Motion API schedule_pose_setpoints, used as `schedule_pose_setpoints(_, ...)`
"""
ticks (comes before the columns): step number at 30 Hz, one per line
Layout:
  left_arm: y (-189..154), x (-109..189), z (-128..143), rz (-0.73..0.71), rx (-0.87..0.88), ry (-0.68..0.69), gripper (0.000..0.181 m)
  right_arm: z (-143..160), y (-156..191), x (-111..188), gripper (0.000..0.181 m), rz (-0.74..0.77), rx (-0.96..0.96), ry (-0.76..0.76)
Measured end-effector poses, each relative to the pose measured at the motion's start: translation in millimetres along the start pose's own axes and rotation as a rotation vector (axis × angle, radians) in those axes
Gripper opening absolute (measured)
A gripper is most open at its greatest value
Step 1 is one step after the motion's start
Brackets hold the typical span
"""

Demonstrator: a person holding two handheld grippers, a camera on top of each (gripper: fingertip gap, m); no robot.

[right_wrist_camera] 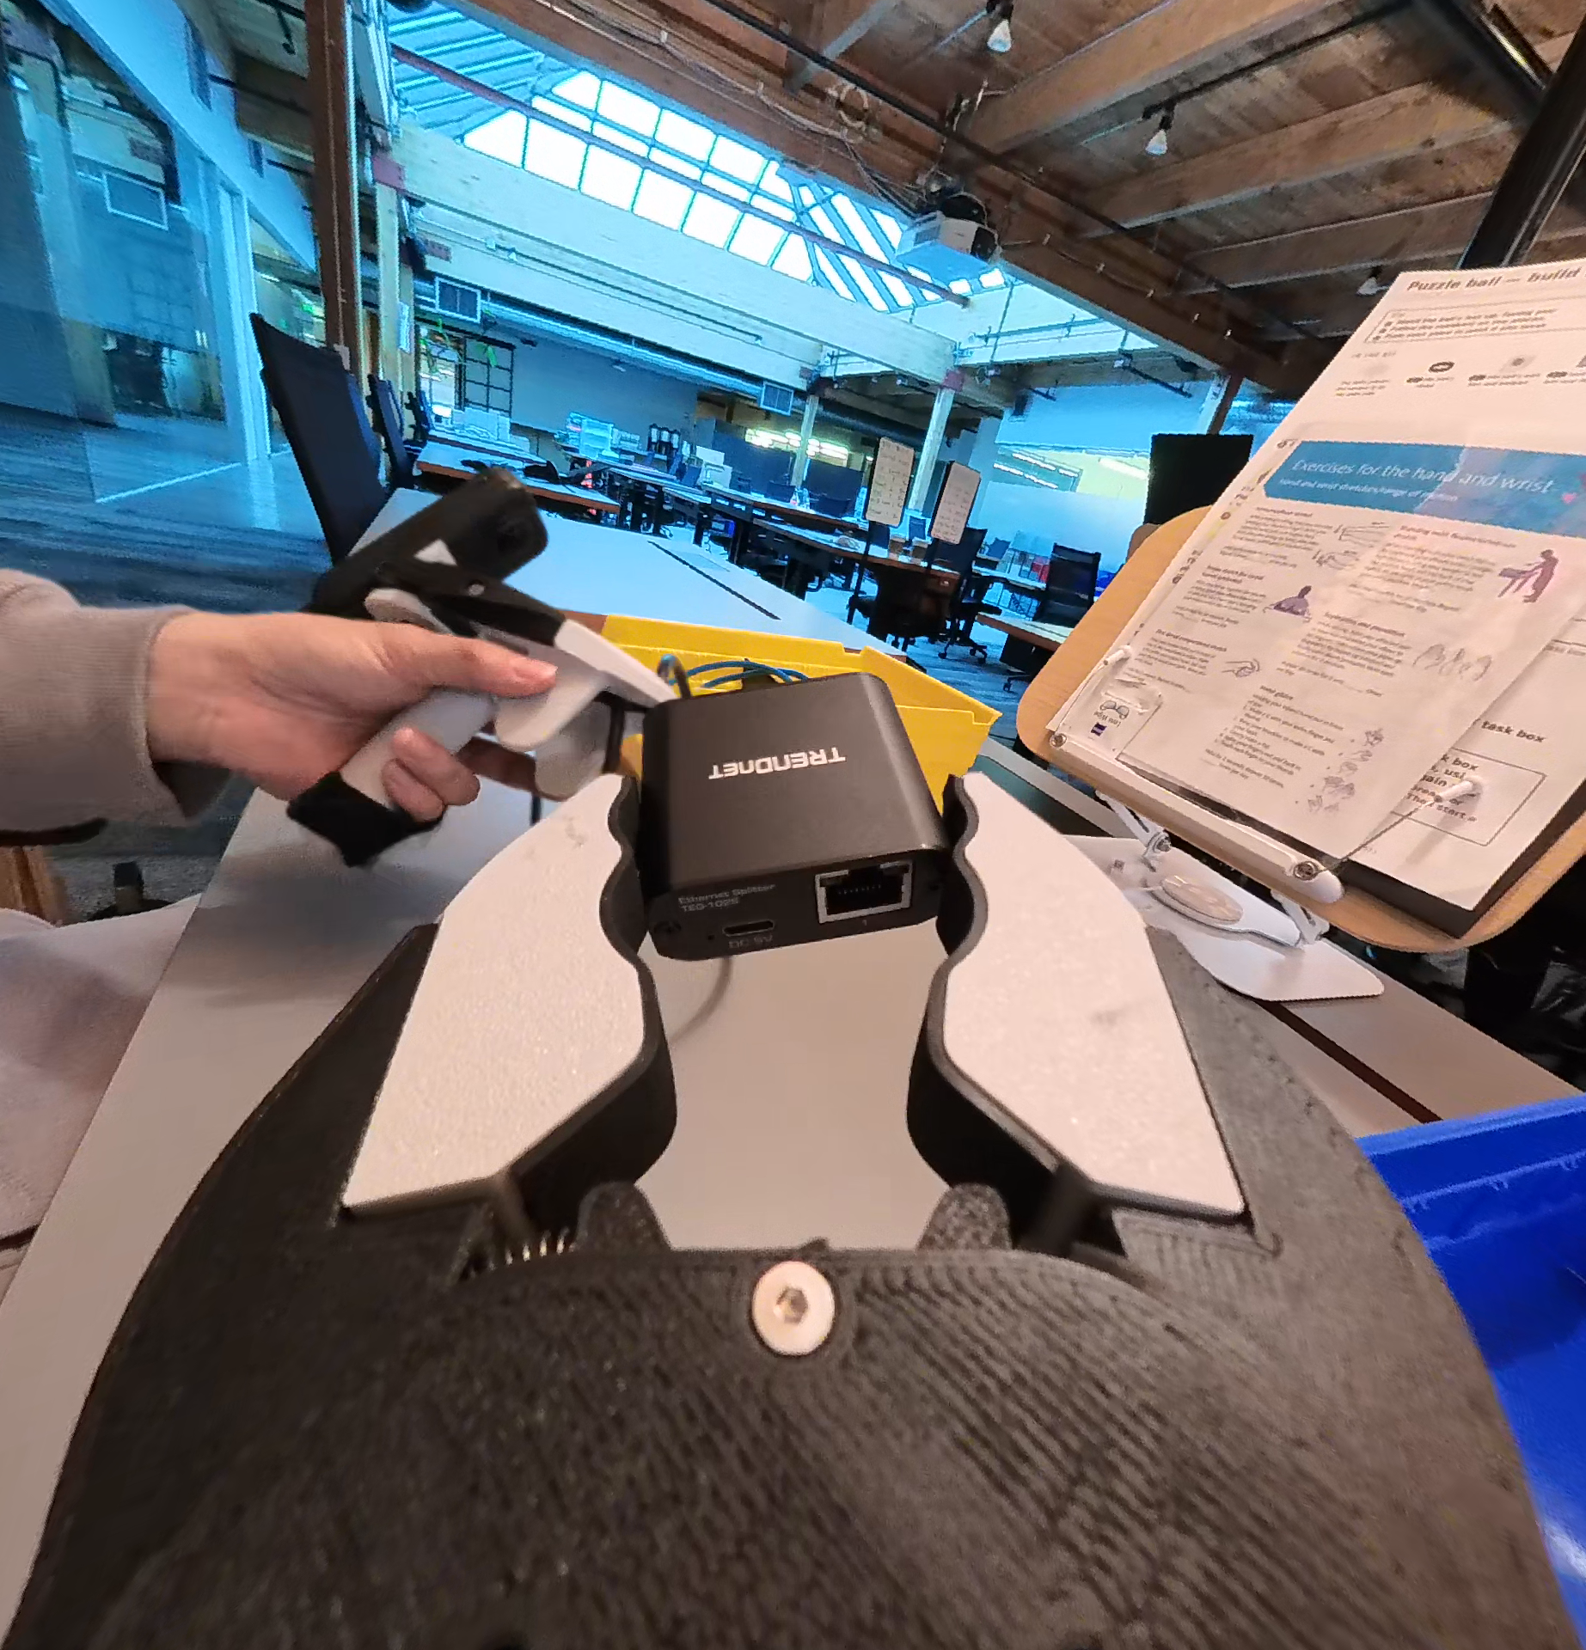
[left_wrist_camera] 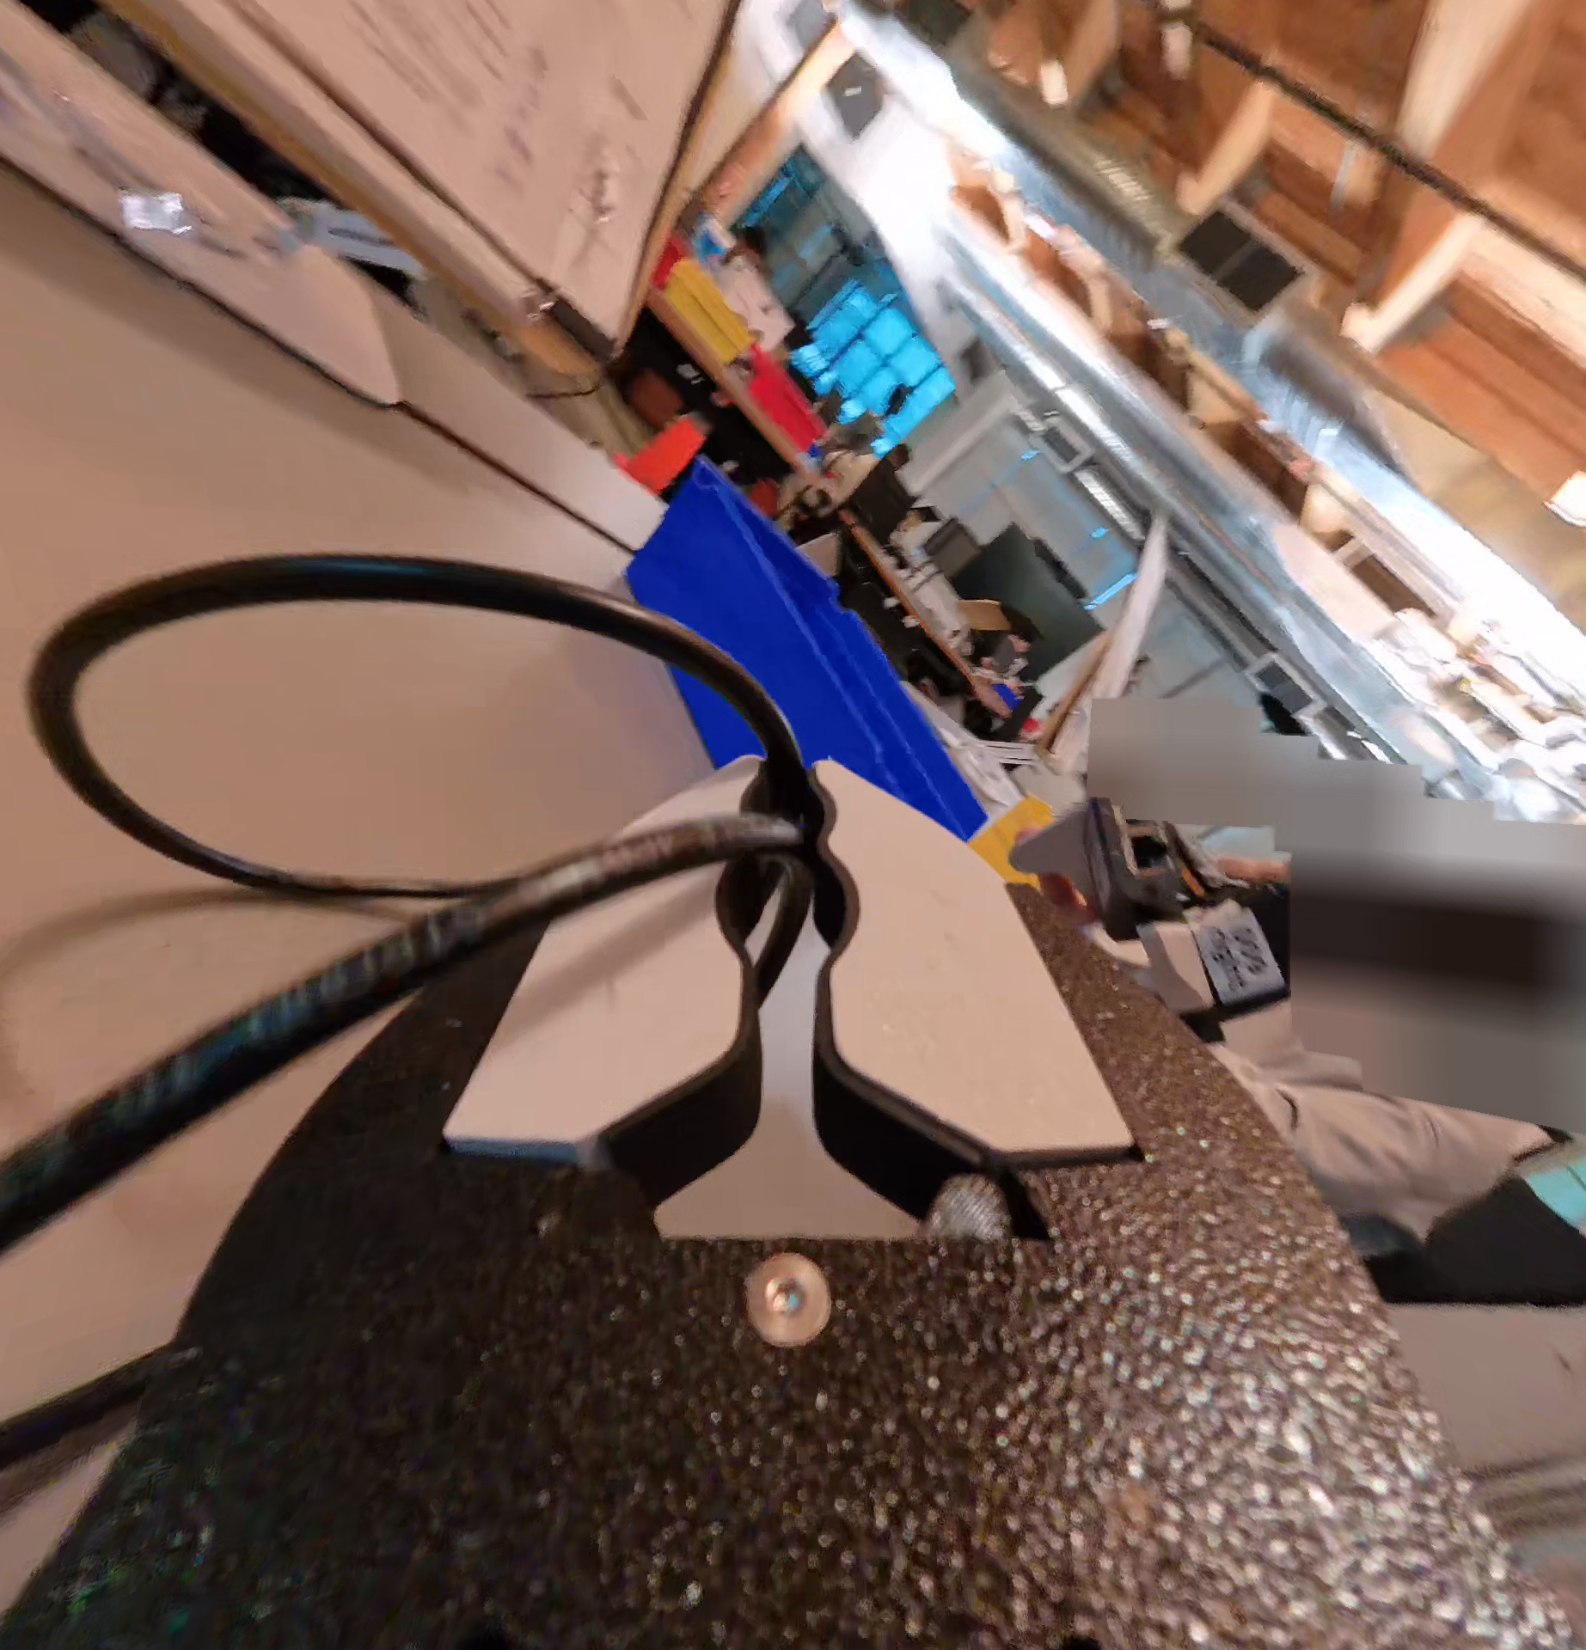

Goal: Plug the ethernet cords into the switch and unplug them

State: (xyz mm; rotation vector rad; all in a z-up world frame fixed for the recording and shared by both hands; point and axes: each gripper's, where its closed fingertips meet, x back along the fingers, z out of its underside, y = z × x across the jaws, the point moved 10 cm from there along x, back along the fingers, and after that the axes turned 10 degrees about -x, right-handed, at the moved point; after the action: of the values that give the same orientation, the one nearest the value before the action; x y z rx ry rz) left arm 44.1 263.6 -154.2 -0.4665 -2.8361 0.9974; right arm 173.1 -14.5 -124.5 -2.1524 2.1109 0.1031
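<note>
Right gripper jaws clamp switch; left gripper pinches cord

Open workshop under timber ceiling; skylight at 12 o'clock. Long desks and dark chairs beyond. Document stand at 3 o'clock.

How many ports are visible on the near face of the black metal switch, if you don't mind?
2: the square ethernet port on the right, the small slot-shaped power port left of it. Other faces are hidden.
</note>
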Motion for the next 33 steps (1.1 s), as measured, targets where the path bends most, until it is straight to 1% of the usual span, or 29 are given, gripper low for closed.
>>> schedule_pose_setpoints(2,-1.8,-8.6,-4.6,-0.094,0.032,0.018,0.005,0.4,0.2,-0.6,0.065,-0.009,-0.002,0.004)
schedule_pose_setpoints(5,2.8,-29.9,-5.7,-0.124,0.057,0.032,0.011,1.5,0.7,-1.9,0.065,-0.022,-0.003,0.007)
schedule_pose_setpoints(8,22.7,-50.3,-8.9,-0.144,0.106,0.093,0.019,4.1,2.1,-1.7,0.064,-0.045,-0.002,0.003)
schedule_pose_setpoints(10,37.0,-59.1,-12.7,-0.195,0.069,0.122,0.024,6.0,2.8,-0.1,0.064,-0.081,-0.010,-0.015)
schedule_pose_setpoints(11,42.7,-63.2,-13.1,-0.223,0.036,0.153,0.031,7.0,3.2,1.2,0.064,-0.106,-0.018,-0.027)
schedule_pose_setpoints(12,47.9,-67.1,-12.3,-0.258,0.024,0.197,0.049,7.9,3.6,2.7,0.065,-0.136,-0.028,-0.040)
schedule_pose_setpoints(13,52.0,-71.4,-10.6,-0.269,0.030,0.260,0.071,8.6,3.6,4.1,0.064,-0.159,-0.039,-0.051)
schedule_pose_setpoints(14,54.9,-75.4,-8.7,-0.248,0.030,0.325,0.075,9.0,3.4,5.4,0.064,-0.179,-0.052,-0.061)
schedule_pose_setpoints(15,56.6,-78.0,-7.5,-0.225,0.035,0.360,0.073,9.3,3.1,6.7,0.064,-0.197,-0.063,-0.075)
schedule_pose_setpoints(17,55.8,-79.1,-5.7,-0.199,0.071,0.391,0.075,10.0,2.0,8.9,0.064,-0.227,-0.099,-0.112)
schedule_pose_setpoints(19,48.2,-77.7,-3.2,-0.114,0.094,0.423,0.073,10.8,-0.1,11.2,0.064,-0.243,-0.135,-0.151)
schedule_pose_setpoints(22,30.9,-71.4,3.2,0.006,0.087,0.480,0.074,11.5,-3.4,15.2,0.064,-0.264,-0.181,-0.201)
schedule_pose_setpoints(25,13.3,-61.0,8.8,0.089,0.089,0.531,0.082,11.5,-5.7,18.6,0.064,-0.284,-0.220,-0.250)
schedule_pose_setpoints(27,7.9,-53.3,12.6,0.103,0.158,0.566,0.091,12.1,-6.3,19.3,0.064,-0.298,-0.234,-0.264)
schedule_pose_setpoints(28,6.4,-49.5,13.7,0.121,0.189,0.586,0.091,12.6,-6.4,19.1,0.064,-0.293,-0.236,-0.268)
schedule_pose_setpoints(29,6.7,-45.7,14.8,0.125,0.196,0.625,0.090,13.2,-6.4,18.5,0.064,-0.291,-0.235,-0.263)
schedule_pose_setpoints(30,9.9,-42.2,15.6,0.101,0.167,0.680,0.089,14.0,-5.7,17.6,0.064,-0.297,-0.235,-0.251)
schedule_pose_setpoints(33,28.5,-31.1,15.0,-0.056,-0.008,0.851,0.088,15.1,-4.0,13.5,0.064,-0.290,-0.224,-0.223)
